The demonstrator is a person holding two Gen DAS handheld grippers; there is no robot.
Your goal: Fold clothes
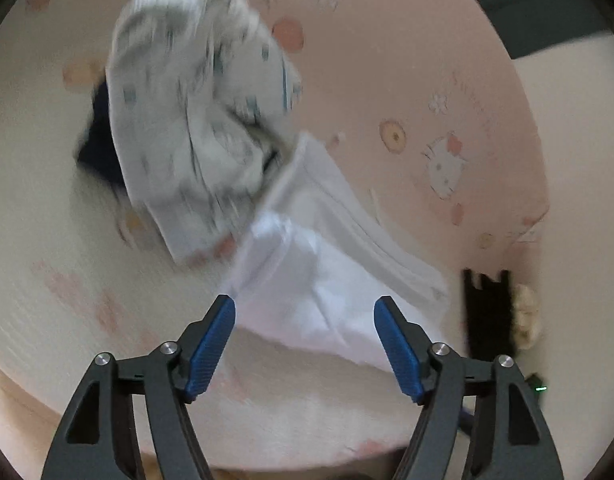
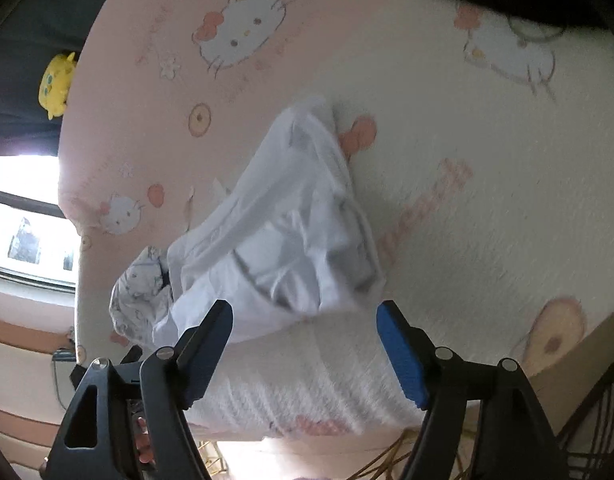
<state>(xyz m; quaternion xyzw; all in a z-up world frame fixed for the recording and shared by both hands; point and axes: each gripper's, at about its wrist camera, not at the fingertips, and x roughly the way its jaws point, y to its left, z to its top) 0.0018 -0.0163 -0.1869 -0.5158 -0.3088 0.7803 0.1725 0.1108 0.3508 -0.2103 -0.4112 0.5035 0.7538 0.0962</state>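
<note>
A plain white garment (image 1: 323, 264) lies loosely folded on the pink cartoon-cat bedsheet (image 1: 407, 92), just beyond my left gripper (image 1: 305, 308), which is open and holds nothing. Behind it sits a crumpled white garment with small prints (image 1: 187, 128), blurred, with a dark cloth (image 1: 101, 144) under its left side. In the right wrist view the same white garment (image 2: 283, 236) lies in a bunched heap ahead of my right gripper (image 2: 305, 314), also open and empty. The printed garment (image 2: 141, 300) peeks out at its left end.
The bedsheet (image 2: 487, 200) covers a mattress whose edge drops off below both grippers. A yellow plush toy (image 2: 57, 84) sits at the bed's far side against dark fabric. A window (image 2: 23, 216) shows left; a black object (image 1: 489, 312) stands past the bed's right edge.
</note>
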